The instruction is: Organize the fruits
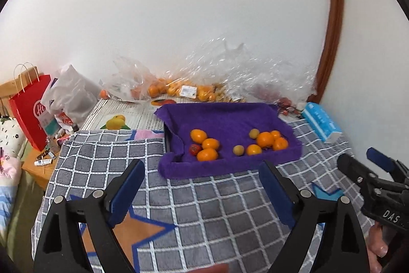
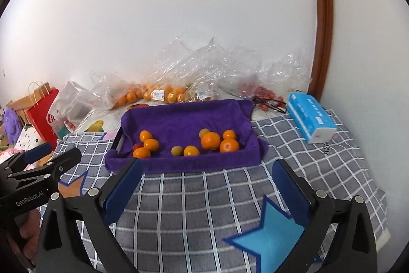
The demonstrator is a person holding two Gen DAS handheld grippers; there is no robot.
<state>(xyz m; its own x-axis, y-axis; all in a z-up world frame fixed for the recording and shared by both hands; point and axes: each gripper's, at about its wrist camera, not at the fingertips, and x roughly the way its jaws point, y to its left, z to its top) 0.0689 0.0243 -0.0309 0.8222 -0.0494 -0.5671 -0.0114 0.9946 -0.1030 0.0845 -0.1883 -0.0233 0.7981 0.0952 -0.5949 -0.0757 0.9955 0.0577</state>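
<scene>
Seven oranges point(image 1: 265, 139) sit in the purple tray point(image 1: 230, 165). Two small yellowish fruits point(image 1: 238, 150) and one red fruit point(image 1: 194, 149) lie among them.

**Two wrist cameras, side by side, facing the same tray**

The left wrist view looks forward between the left gripper point(image 1: 202, 183), its blue-padded fingers spread wide, down across the grey checked cloth point(image 1: 217, 198) toward the purple towel-lined tray point(image 1: 230, 117) holding small orange fruits point(image 1: 208, 143), with the white wall behind. The right gripper point(image 1: 358, 157) enters at its right edge.

The right wrist view looks the same way from a spot slightly to the right, about equally near, between the right gripper point(image 2: 208, 181). The left gripper point(image 2: 51, 152) shows at its left edge.

Both views share the tray, the cloth, the clear plastic fruit bags point(image 1: 173, 88) and the blue tissue pack point(image 2: 310, 120).
</scene>
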